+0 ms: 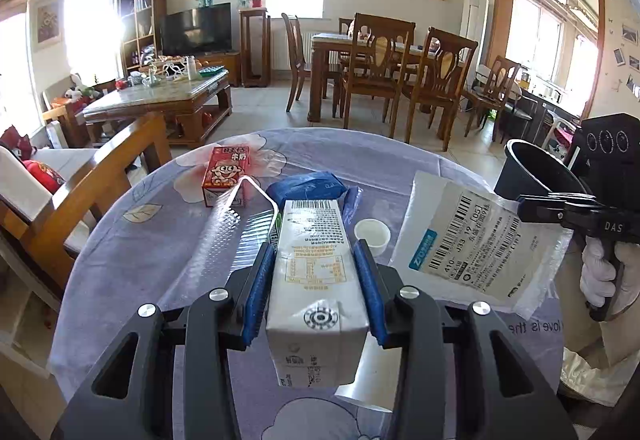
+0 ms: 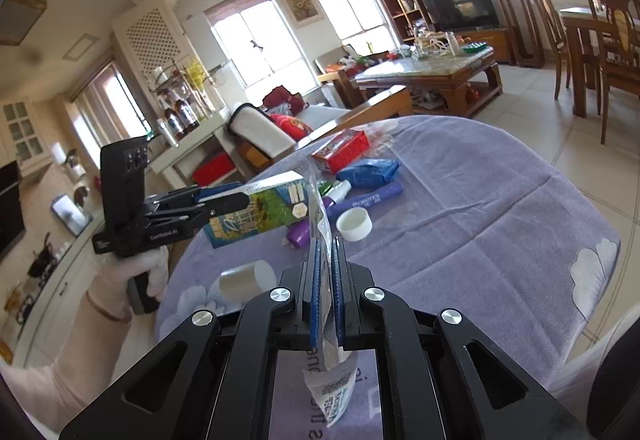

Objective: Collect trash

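Left wrist view: we see our left gripper (image 1: 316, 272) clenched on a milk carton (image 1: 316, 280), lifted above the purple tablecloth (image 1: 140, 252). Right gripper (image 2: 326, 296) pinches a plastic mailer bag (image 1: 476, 244) edge-on. Beyond them on the cloth: white cap (image 1: 372, 236), blue packet (image 1: 308, 186), red drink box (image 1: 225, 174).

Purple-clothed table (image 2: 480, 208): red carton (image 1: 225, 176), blue packet (image 1: 306, 187), white cap (image 1: 372, 236).

The black right gripper (image 1: 532, 209) reads "DAS"; the purple plastic tube (image 2: 366, 201) reads "PROBIOTICS"; the lilac tablecloth (image 1: 536, 326) reads "love is the".
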Demonstrator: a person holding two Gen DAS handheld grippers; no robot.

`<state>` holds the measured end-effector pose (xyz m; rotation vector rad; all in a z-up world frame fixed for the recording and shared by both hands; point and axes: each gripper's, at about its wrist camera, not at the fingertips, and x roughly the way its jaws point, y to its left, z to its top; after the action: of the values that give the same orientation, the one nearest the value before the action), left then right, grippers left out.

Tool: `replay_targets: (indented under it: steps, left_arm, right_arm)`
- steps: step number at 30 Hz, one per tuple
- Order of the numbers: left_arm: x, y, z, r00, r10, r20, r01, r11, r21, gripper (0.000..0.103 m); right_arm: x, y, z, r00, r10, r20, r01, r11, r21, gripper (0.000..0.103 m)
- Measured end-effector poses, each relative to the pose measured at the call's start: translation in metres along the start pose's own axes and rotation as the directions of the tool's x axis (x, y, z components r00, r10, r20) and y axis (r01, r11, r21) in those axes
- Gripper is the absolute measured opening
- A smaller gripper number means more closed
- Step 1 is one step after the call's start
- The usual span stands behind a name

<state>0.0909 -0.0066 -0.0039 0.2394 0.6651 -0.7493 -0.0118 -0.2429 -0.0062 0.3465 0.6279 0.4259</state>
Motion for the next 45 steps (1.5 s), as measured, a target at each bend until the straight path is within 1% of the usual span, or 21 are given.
replay_targets:
  steps: [2,5,6,8,9,10,13,16,17,19,20,21,22,24,30,35,40,45]
  left_arm:
    - [0.009,0.0,-0.003,0.999,0.011,-0.035,-0.011,1.0,-0.012,0.041]
    - [0.017,0.0,-0.009,0.998,0.003,-0.065,-0.005,0.999,-0.036,0.041]
    - [0.018,-0.001,-0.011,0.997,0.003,-0.073,-0.006,0.999,-0.041,0.042]
    - [0.021,0.001,-0.014,0.997,0.006,-0.083,-0.011,0.998,-0.058,0.043]
    - [0.023,0.002,-0.015,0.996,0.003,-0.089,-0.009,0.997,-0.071,0.043]
    - [0.024,0.003,-0.015,0.995,-0.007,-0.096,-0.002,0.996,-0.084,0.044]
    - [0.027,0.003,-0.017,0.994,-0.021,-0.108,0.011,0.996,-0.094,0.044]
    - [0.035,0.001,-0.02,0.989,-0.037,-0.144,0.026,0.997,-0.079,0.043]
    - [0.038,-0.001,-0.022,0.987,-0.042,-0.156,0.031,0.997,-0.071,0.043]
    - [0.041,-0.004,-0.024,0.987,-0.038,-0.154,0.028,0.997,-0.067,0.043]
    - [0.042,-0.002,-0.025,0.988,-0.047,-0.145,0.036,0.996,-0.08,0.043]
    - [0.04,-0.002,-0.025,0.99,-0.055,-0.131,0.043,0.995,-0.095,0.042]
    - [0.038,0.001,-0.026,0.992,-0.058,-0.114,0.046,0.993,-0.107,0.042]
    - [0.034,0.002,-0.025,0.995,-0.051,-0.084,0.042,0.993,-0.114,0.042]
    - [0.015,-0.006,-0.021,0.999,-0.029,-0.014,0.028,0.996,-0.085,0.041]
    - [-0.002,-0.017,-0.013,0.999,-0.031,0.04,0.034,0.996,-0.08,0.041]
    - [-0.014,-0.036,-0.003,0.994,-0.037,0.1,0.046,0.995,-0.089,0.041]
    - [-0.014,-0.069,0.01,0.99,-0.05,0.133,0.059,0.996,-0.069,0.042]
  right_arm:
    - [0.001,0.002,-0.003,1.0,0.021,-0.02,-0.022,1.0,-0.01,0.007]
    - [0.005,0.004,-0.007,0.999,-0.006,-0.053,0.004,0.999,-0.04,0.007]
    - [0.008,0.006,-0.008,0.998,-0.014,-0.057,0.012,0.999,-0.048,0.01]
    - [0.011,0.008,-0.009,0.997,-0.011,-0.074,0.007,0.999,-0.049,0.024]
    - [0.015,0.009,-0.01,0.996,-0.013,-0.085,0.009,0.999,-0.048,0.041]
    - [0.016,0.01,-0.01,0.996,-0.018,-0.088,0.014,0.999,-0.047,0.05]
    - [0.021,0.016,-0.014,0.996,0.001,-0.092,-0.006,0.998,-0.056,0.05]
    - [0.027,0.02,-0.016,0.993,0.016,-0.113,-0.022,0.998,-0.057,0.042]
    - [0.03,0.02,-0.017,0.992,0.021,-0.124,-0.028,0.998,-0.051,0.042]
    - [0.037,0.017,-0.018,0.989,0.021,-0.143,-0.026,0.999,-0.03,0.041]
    - [0.04,0.016,-0.019,0.988,0.022,-0.154,-0.026,0.999,-0.019,0.036]
    - [0.043,0.015,-0.02,0.987,0.026,-0.159,-0.028,1.0,-0.01,0.02]
    - [0.044,0.014,-0.021,0.986,0.035,-0.162,-0.035,0.999,0.001,0.011]
    - [0.044,0.013,-0.021,0.988,0.052,-0.148,-0.05,0.999,0.016,0.007]
    - [0.029,0.016,-0.015,0.995,0.064,-0.079,-0.062,0.997,0.036,0.007]
    - [0.009,0.018,-0.011,0.999,0.042,-0.019,-0.041,0.999,0.034,0.007]
    - [-0.023,0.016,-0.005,0.997,-0.022,0.072,0.021,0.999,0.025,0.007]
    - [-0.059,0.006,-0.006,0.981,-0.113,0.155,0.112,0.994,0.015,0.007]
